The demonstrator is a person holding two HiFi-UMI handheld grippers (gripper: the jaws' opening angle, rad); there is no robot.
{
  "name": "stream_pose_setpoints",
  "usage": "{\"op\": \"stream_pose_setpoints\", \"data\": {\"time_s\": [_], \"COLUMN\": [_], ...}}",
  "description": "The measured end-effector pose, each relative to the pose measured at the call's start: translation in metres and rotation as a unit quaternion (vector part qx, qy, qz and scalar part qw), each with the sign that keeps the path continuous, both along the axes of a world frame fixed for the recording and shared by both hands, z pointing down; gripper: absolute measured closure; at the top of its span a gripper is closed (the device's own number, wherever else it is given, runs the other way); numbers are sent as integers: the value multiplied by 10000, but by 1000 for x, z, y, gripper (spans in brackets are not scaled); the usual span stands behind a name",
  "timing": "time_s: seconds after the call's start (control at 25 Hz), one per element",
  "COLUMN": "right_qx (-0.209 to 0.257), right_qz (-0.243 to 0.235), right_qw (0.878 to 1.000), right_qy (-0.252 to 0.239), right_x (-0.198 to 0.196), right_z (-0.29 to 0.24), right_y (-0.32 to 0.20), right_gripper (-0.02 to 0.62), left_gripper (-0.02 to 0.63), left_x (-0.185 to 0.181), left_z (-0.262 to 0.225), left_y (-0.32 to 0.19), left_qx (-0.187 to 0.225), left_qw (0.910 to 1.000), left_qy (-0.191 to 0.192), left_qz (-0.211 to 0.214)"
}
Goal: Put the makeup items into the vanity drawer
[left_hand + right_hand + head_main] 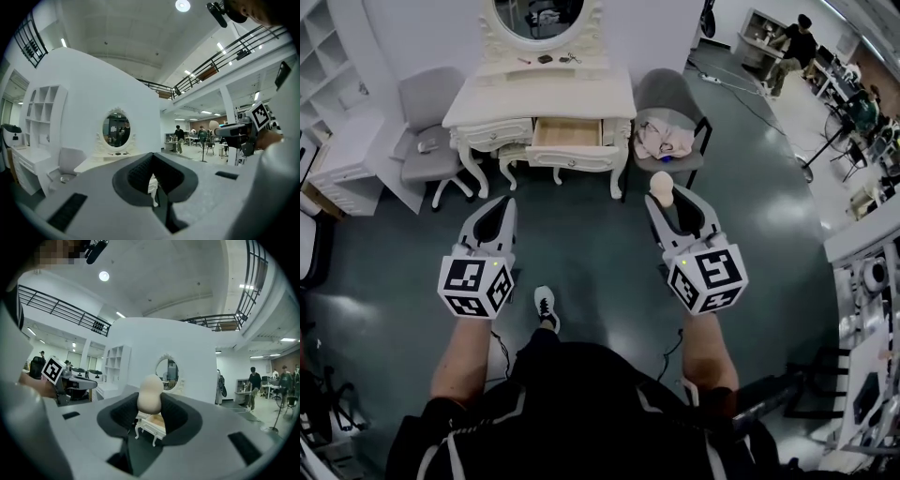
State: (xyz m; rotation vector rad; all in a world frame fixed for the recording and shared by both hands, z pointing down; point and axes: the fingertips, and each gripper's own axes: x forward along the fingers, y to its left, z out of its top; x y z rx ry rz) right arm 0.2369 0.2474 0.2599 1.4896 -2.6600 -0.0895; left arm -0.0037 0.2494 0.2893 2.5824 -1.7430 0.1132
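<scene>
Drawer [567,132] open, sponge [150,393] in right tool [664,195]

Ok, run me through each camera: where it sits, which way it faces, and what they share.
Head view: on the person's head, facing steeply down at the vanity and its open drawer; forearms, a shoe, left gripper and right gripper show.
Left gripper view: rides the left gripper, facing level at the mirror; its shut jaws show.
Right gripper view: rides the right gripper, level at the vanity; its jaws grip the makeup sponge.
Shared: both gripper views show the mirror and the other gripper.
</scene>
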Motion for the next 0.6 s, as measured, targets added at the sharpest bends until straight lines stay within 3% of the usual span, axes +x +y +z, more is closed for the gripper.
{"op": "stream_pose_setpoints", "data": {"time_s": [0.6], "right_qx": [12], "right_qz": [605], "right_qw": [9978], "right_qy": [280], "right_x": [-53], "right_z": [-9], "right_y": [-154], "right_gripper": [442], "left_gripper": [603], "left_x": [-51], "left_z": [-10], "left_y": [-179], "left_qx": [163], "left_qw": [9976], "left_qy": [169], "left_qz": [644]}}
